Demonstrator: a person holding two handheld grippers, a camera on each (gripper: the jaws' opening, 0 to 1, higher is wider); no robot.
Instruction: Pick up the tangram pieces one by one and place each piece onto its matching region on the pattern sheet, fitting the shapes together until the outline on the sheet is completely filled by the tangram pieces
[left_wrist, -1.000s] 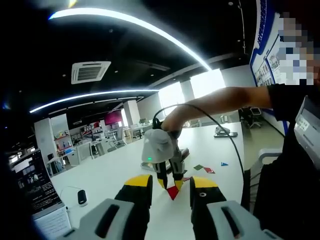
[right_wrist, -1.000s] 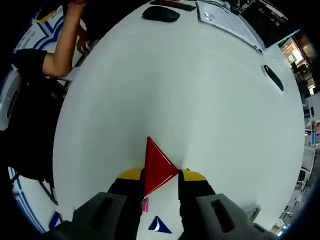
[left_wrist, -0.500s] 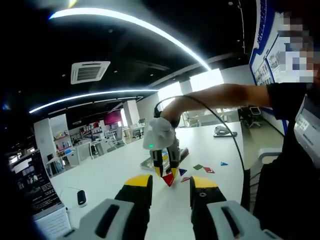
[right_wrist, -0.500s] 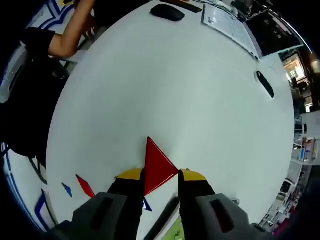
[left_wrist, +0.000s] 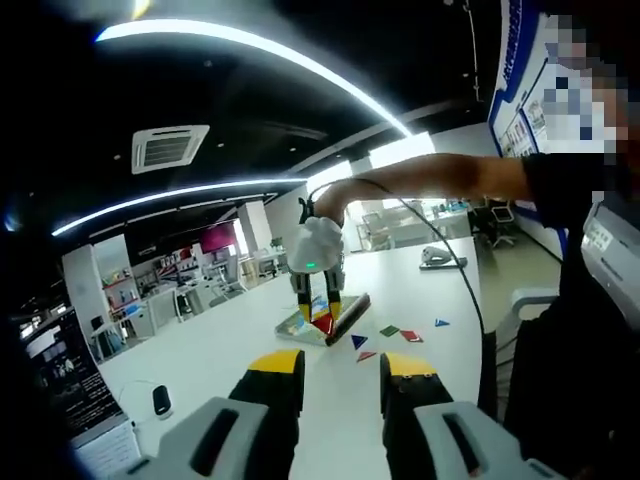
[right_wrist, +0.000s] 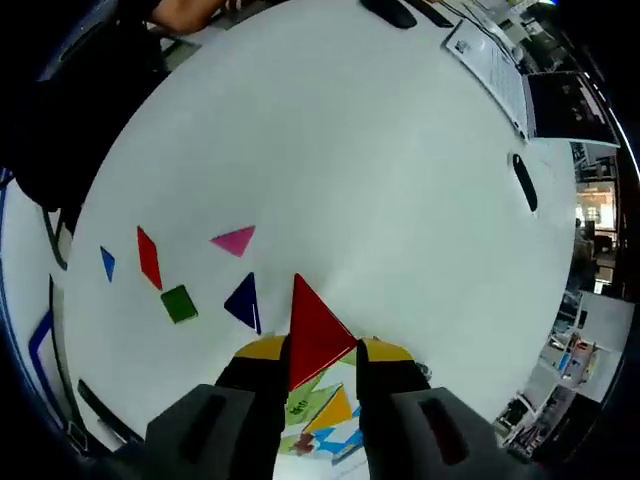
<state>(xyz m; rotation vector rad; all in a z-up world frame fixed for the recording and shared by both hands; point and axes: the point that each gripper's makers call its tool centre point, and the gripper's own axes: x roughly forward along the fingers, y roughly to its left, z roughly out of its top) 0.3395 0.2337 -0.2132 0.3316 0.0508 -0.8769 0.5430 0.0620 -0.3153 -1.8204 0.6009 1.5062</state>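
Red triangle (right_wrist: 315, 332) now over pattern sheet (right_wrist: 322, 412)

Right gripper (right_wrist: 320, 350) hangs above the table, jaws clamped on a red triangle (right_wrist: 314, 332), the person's outstretched arm (left_wrist: 440, 180) carrying it. Left gripper (left_wrist: 340, 372) sits low and level, jaws parted, gripping nothing.

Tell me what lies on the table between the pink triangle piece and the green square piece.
Nothing: in the right gripper view the stretch of white table between the pink triangle piece and the green square piece is bare.
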